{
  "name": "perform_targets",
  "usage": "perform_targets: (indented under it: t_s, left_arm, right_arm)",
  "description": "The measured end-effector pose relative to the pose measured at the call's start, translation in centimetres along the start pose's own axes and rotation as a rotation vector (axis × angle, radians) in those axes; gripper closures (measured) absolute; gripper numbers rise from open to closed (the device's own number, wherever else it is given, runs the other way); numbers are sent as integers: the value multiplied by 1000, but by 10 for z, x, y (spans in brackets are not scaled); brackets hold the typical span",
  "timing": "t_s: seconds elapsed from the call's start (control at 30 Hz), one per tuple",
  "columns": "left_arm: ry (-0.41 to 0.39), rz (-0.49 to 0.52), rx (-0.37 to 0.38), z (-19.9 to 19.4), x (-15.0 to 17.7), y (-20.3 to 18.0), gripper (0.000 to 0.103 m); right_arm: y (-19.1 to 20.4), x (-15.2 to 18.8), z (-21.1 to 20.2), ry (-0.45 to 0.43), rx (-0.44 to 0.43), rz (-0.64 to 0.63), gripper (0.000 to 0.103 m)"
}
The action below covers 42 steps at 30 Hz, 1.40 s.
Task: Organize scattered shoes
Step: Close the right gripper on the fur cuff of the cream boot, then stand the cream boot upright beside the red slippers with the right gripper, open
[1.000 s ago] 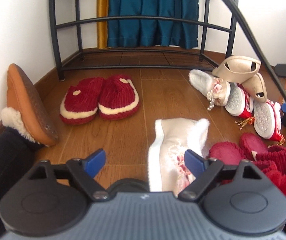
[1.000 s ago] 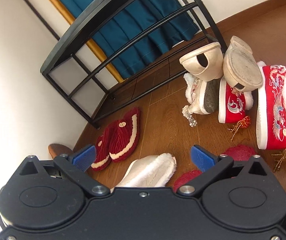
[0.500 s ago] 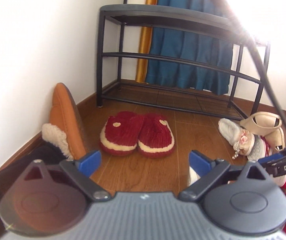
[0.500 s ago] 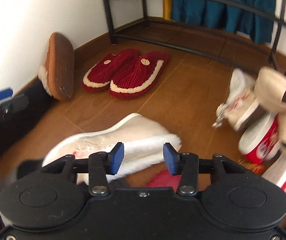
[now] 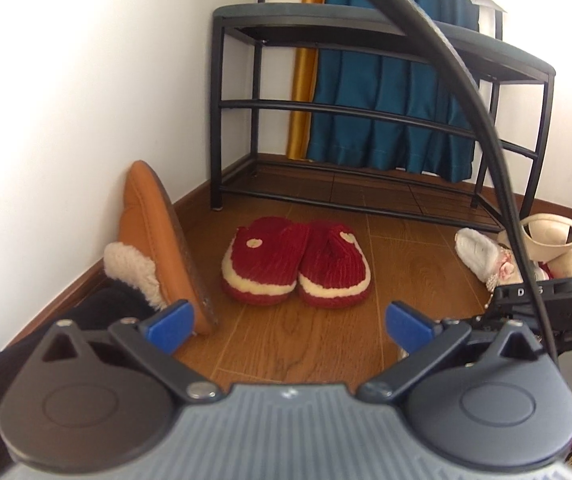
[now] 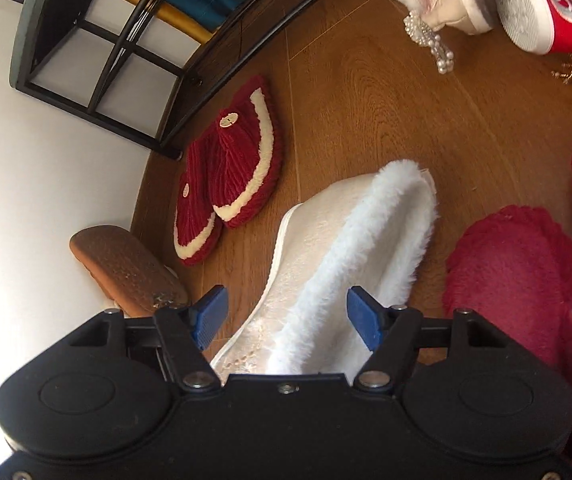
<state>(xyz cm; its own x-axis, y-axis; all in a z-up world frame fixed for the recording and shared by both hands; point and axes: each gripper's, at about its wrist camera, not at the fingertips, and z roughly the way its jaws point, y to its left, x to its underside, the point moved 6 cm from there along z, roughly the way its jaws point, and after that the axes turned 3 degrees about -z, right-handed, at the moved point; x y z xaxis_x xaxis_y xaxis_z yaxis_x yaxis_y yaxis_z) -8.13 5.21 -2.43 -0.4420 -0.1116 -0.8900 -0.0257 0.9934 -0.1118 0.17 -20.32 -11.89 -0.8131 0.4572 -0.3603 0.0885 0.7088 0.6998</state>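
A pair of slippers [image 5: 296, 266] lies side by side on the floor [image 5: 406, 264], just before the shoe rack [image 5: 366, 120] that stands against the wall. To their left a single slipper [image 5: 158, 240] leans on edge against the wall. To their right, well apart, several shoes lie in a heap [image 5: 526, 248]. Nearer, a fur-trimmed shoe [image 6: 350, 256] lies on the floor between the right gripper's [image 6: 288, 316] fingers, with plush slippers [image 6: 518, 276] just to its right.

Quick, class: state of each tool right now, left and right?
Left tool: open, holding nothing, above bare floor.
Right tool: open, fingers either side of the cream fur-trimmed shoe, not closed on it.
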Motion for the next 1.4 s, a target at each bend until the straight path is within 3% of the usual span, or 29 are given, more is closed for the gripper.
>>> perform_targets:
  t_s: [0.03, 0.13, 0.33, 0.5, 0.7, 0.83, 1.07, 1.17, 1.2, 1.27, 1.3, 1.4]
  left_arm:
    - [2, -1, 0, 0, 0, 0, 1]
    - [9, 6, -5, 1, 3, -1, 1]
    - [34, 9, -9, 6, 7, 1, 1]
    - [51, -3, -11, 9, 10, 3, 1]
    - [54, -23, -7, 11, 11, 7, 1]
    - [62, -35, -6, 13, 12, 11, 1]
    - [67, -46, -14, 17, 12, 16, 1]
    - [69, -56, -18, 18, 12, 20, 1]
    - [69, -58, -19, 18, 12, 20, 1]
    - [69, -55, -23, 19, 13, 21, 1]
    - [70, -53, -24, 19, 13, 22, 1]
    - [73, -59, -23, 20, 13, 22, 1]
  right_arm:
    - [0, 2, 4, 6, -4, 11, 57]
    - [2, 8, 11, 18, -12, 19, 73]
    - [28, 5, 3, -22, 92, -187, 90]
    - [47, -8, -2, -26, 238, -391, 91]
    - [49, -34, 8, 6, 407, -536, 91]
    - [55, -51, 31, 57, 524, -674, 91]
    - [83, -31, 91, 178, 620, -1004, 91]
    - [90, -24, 103, 187, 615, -1017, 90]
    - [90, -23, 105, 185, 594, -986, 85]
    - [88, -22, 103, 172, 559, -925, 60]
    - [85, -23, 97, 149, 554, -898, 41]
    - [77, -27, 77, 79, 539, -817, 29]
